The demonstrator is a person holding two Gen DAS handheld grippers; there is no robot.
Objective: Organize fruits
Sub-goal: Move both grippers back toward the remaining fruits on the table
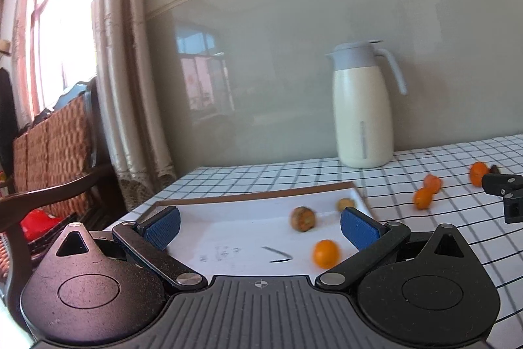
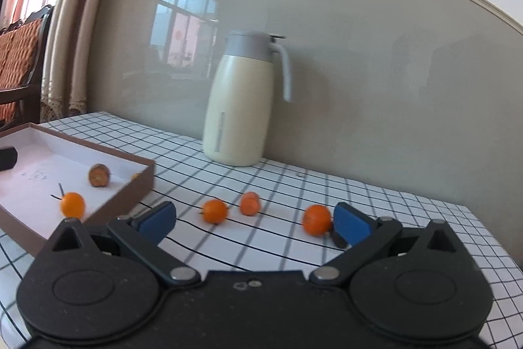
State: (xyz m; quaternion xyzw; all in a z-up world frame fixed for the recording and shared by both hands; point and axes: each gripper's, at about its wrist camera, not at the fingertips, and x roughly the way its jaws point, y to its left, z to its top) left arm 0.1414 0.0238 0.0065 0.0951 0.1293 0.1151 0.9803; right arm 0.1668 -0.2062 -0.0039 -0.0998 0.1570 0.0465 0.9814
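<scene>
Left wrist: left tongs (image 1: 260,226) spread wide over box (image 1: 255,197).

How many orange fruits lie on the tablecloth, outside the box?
3: one nearest the box, one just right of it, one farther right. Others may be hidden behind the right hand-held gripper.

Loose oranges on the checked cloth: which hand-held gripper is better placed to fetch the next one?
Probably right. The right hand-held gripper is open and faces the three loose oranges, which lie just beyond its fingertips. The left hand-held gripper, also open, hangs over the box.
</scene>
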